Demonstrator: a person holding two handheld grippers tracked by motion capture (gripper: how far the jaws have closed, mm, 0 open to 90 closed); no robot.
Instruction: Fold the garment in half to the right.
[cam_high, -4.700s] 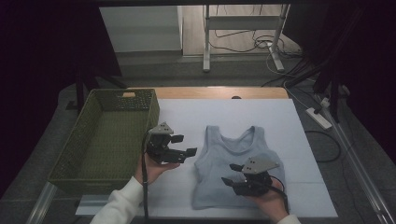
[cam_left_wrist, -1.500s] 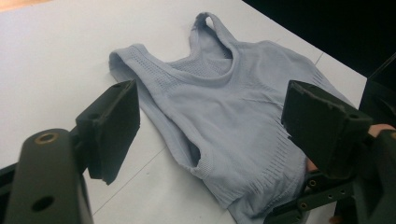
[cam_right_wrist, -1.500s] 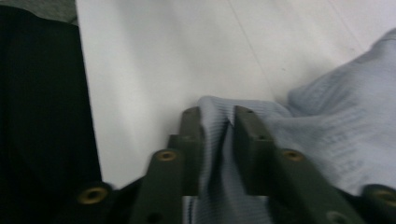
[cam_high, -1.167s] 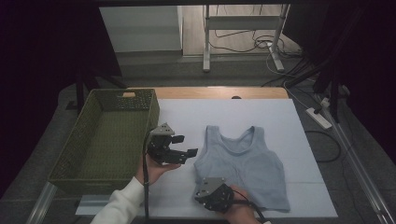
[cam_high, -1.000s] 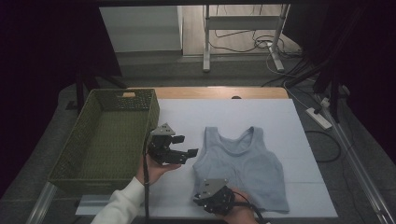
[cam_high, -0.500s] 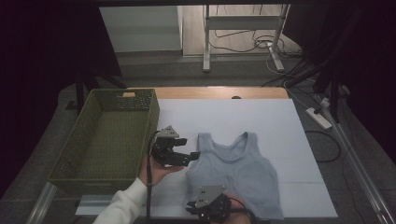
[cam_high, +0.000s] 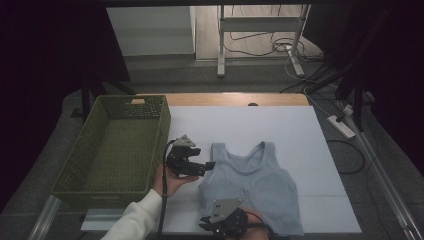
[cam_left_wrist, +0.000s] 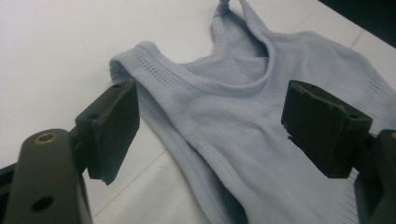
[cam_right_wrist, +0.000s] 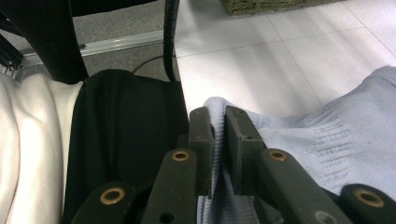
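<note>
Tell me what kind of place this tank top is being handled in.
Probably a lab or recording workspace, not a home: a white work table, loose cables on the floor behind, a power strip beside it, and dark surroundings.

- Left hand-held gripper (cam_high: 204, 165): black body, grey 3-cornered plate on top, black cable trailing back along the arm.
- Its jaws: 2 blocky matte-black pads (cam_left_wrist: 114, 122) w/ chipped edges, on black arms w/ brass-ringed screw holes.
- Right hand-held gripper (cam_high: 206, 223): black, same grey plate w/ small dark holes; thin red wire behind it.
- Its jaws: flat black pads, links w/ brass-coloured rivets.
- Sleeve (cam_high: 134, 219) behind left hand-held gripper: white/cream, long.
- Beside right hand-held gripper's jaws: black garment, cream fabric next to it.
</note>
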